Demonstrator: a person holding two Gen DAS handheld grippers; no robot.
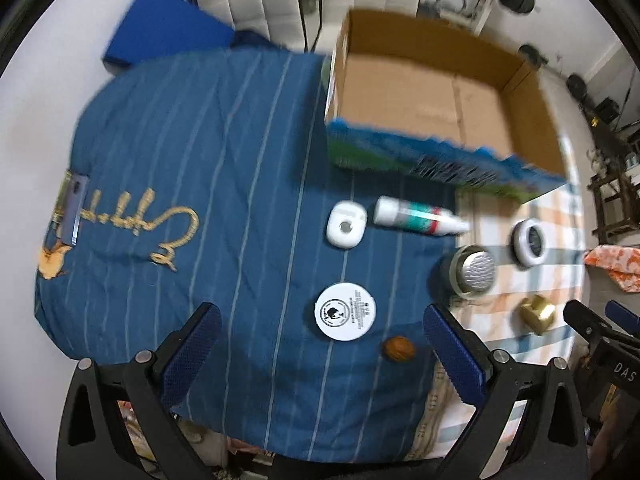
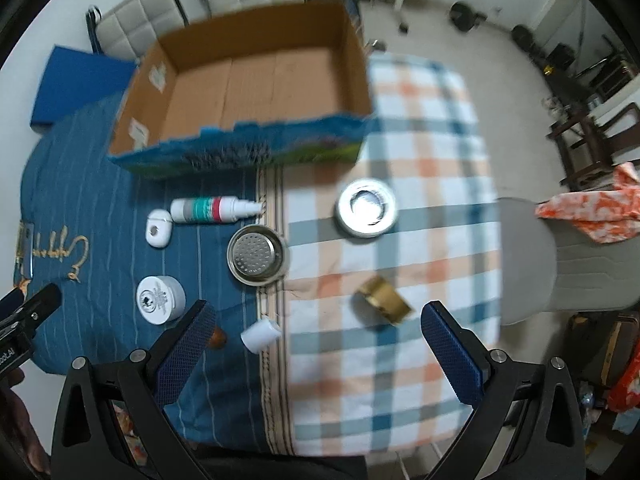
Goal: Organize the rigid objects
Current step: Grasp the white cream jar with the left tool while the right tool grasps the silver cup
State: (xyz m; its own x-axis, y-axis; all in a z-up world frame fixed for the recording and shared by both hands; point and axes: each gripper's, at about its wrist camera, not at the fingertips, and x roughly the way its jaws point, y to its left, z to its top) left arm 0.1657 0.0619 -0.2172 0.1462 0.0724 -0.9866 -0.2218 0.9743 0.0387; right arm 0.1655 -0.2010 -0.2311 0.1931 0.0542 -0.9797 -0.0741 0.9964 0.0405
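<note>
An empty cardboard box (image 1: 436, 96) (image 2: 256, 88) stands at the back of the cloth-covered surface. In front of it lie a white spray bottle (image 1: 416, 218) (image 2: 214, 210), a small white case (image 1: 346, 226) (image 2: 158, 228), a round white jar (image 1: 345, 311) (image 2: 160, 299), a metal strainer cup (image 1: 474, 272) (image 2: 256, 256), a round tin (image 1: 530, 242) (image 2: 367, 208), a gold cap (image 1: 538, 314) (image 2: 384, 300), a white cap (image 2: 261, 334) and a small brown nut (image 1: 399, 348) (image 2: 218, 338). My left gripper (image 1: 320, 356) hovers open above the jar. My right gripper (image 2: 316, 354) hovers open near the gold cap.
A blue striped cloth (image 1: 180, 152) and a plaid cloth (image 2: 424, 184) cover the surface. A blue folder (image 1: 160, 28) lies at the back left, a clip (image 1: 70, 204) on the left edge. An orange cloth (image 2: 592, 208) and furniture stand to the right.
</note>
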